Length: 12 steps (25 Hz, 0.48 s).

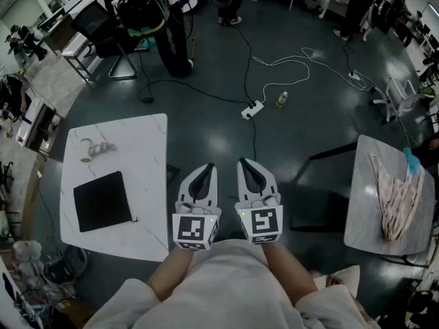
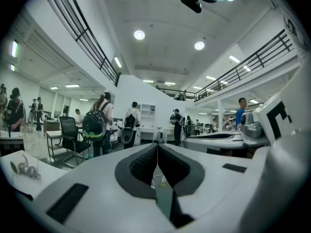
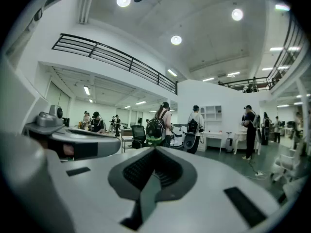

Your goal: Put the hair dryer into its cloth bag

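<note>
The white desk (image 1: 140, 149) stands to the person's left, out of reach, which fits a task not yet begun. The black cloth bag (image 1: 102, 201) lies flat near its near left corner, probably laid out ready; its mouth looks unopened. The left tongs (image 1: 208, 168) and right tongs (image 1: 245, 163) are held level side by side close to the body over the floor, both clenched on nothing, seemingly a resting carry. A small grey tangle (image 1: 96, 148) sits by the far left corner, too small to name. No hair dryer shows anywhere.
</note>
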### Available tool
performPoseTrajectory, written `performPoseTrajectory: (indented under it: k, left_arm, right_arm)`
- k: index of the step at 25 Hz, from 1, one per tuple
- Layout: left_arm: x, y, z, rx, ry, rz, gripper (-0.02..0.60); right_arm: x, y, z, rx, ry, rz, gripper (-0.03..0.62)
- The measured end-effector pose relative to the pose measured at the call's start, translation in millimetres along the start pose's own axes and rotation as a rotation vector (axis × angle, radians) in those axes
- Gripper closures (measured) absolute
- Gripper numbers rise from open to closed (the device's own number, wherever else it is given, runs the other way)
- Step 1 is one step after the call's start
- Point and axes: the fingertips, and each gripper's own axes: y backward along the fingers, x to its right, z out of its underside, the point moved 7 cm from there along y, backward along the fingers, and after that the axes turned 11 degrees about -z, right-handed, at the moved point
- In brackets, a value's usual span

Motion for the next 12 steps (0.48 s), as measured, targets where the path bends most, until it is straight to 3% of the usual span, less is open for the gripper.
performPoseTrajectory:
  k: [6,12]
  left_arm:
    - [-37,21,13,-0.029,-0.008,0.004,0.569]
    - [-80,34,32,-0.064,0.023,-0.056,0.569]
  right_arm:
    - [-39,-19,6,-0.010,-0.016,-0.002,0.579]
    - [-74,-49,14,-0.037,0.012,-0.055,0.577]
